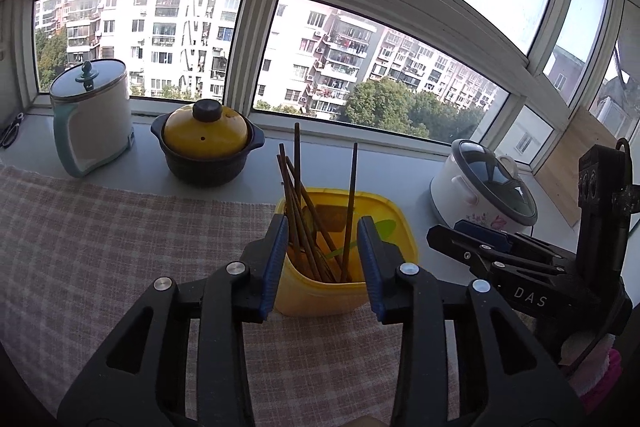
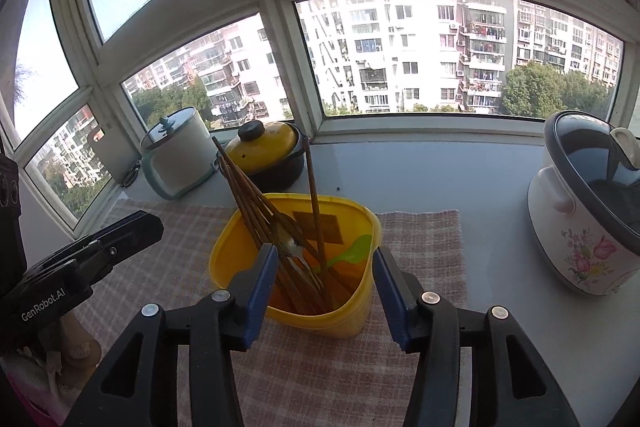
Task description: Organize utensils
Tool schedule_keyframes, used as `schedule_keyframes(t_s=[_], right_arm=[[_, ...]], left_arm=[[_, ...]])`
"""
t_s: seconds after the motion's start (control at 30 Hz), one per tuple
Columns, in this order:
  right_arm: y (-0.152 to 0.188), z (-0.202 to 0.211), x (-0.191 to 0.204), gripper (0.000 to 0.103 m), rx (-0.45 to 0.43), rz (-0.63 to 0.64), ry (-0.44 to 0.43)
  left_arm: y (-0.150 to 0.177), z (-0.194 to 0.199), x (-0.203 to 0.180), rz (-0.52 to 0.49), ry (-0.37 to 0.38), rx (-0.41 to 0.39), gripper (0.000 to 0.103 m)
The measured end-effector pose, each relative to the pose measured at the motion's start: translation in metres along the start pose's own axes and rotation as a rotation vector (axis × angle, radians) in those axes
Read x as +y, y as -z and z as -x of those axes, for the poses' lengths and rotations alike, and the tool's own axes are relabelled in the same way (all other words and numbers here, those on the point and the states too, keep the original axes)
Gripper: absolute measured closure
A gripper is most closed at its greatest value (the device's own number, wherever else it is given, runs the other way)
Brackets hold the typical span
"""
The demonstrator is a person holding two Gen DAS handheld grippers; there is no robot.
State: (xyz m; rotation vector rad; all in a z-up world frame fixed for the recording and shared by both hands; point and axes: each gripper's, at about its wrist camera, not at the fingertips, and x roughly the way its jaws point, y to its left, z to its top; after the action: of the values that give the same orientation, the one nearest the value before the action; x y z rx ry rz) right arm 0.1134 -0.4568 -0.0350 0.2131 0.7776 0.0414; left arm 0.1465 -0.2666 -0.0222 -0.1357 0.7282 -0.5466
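A yellow plastic container stands on a checked cloth. Several dark wooden chopsticks stand upright and leaning inside it. A green spoon and a metal spoon lie in it too. My left gripper hovers just in front of the container, open, with nothing between its blue pads. My right gripper is open and empty as well, above the container's near rim. Each gripper shows in the other's view, the right gripper and the left gripper, flanking the container.
The checked cloth covers the counter by a window. At the back stand a white lidded pot, a dark clay pot with a yellow lid and a floral rice cooker. A wooden board leans far right.
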Motion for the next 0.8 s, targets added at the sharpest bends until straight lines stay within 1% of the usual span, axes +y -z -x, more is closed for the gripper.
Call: schedule_keyframes(t_s=[0.07, 0.13, 0.17, 0.2, 0.27, 0.33, 0.37, 0.5, 0.57, 0.67, 0.73, 0.8], right_arm=[[0.004, 0.008, 0.005, 0.044, -0.01, -0.001, 0.014], [0.007, 0.016, 0.01, 0.04, -0.022, -0.003, 0.024], [0.008, 0.02, 0.012, 0.039, -0.026, -0.005, 0.029], [0.01, 0.024, 0.015, 0.038, -0.031, -0.007, 0.035], [0.012, 0.031, 0.022, 0.034, -0.042, -0.004, 0.052], [0.015, 0.038, 0.028, 0.032, -0.056, -0.002, 0.07], [0.016, 0.042, 0.031, 0.029, -0.061, -0.001, 0.076], [0.02, 0.054, 0.042, 0.02, -0.087, 0.0, 0.1], [0.023, 0.06, 0.046, 0.015, -0.101, 0.0, 0.115], [0.026, 0.068, 0.053, 0.01, -0.127, 0.001, 0.141], [0.028, 0.072, 0.057, 0.007, -0.138, 0.001, 0.153], [0.03, 0.076, 0.06, 0.003, -0.151, -0.001, 0.165]], left_arm=[[0.002, 0.009, 0.0, -0.016, 0.003, -0.005, 0.064], [0.004, 0.016, -0.001, -0.032, 0.004, -0.006, 0.063], [0.005, 0.02, -0.001, -0.038, 0.004, -0.006, 0.059], [0.006, 0.023, -0.001, -0.044, 0.005, -0.006, 0.052], [0.008, 0.031, 0.0, -0.052, 0.006, -0.01, 0.043], [0.01, 0.038, 0.002, -0.06, 0.008, -0.01, 0.04], [0.011, 0.042, 0.002, -0.067, 0.006, -0.011, 0.038], [0.016, 0.058, 0.005, -0.093, -0.003, -0.031, 0.024], [0.018, 0.065, 0.006, -0.109, -0.011, -0.039, 0.02], [0.021, 0.075, 0.005, -0.142, -0.025, -0.048, 0.019], [0.023, 0.081, 0.005, -0.16, -0.042, -0.052, 0.014], [0.025, 0.086, 0.005, -0.169, -0.059, -0.063, 0.005]])
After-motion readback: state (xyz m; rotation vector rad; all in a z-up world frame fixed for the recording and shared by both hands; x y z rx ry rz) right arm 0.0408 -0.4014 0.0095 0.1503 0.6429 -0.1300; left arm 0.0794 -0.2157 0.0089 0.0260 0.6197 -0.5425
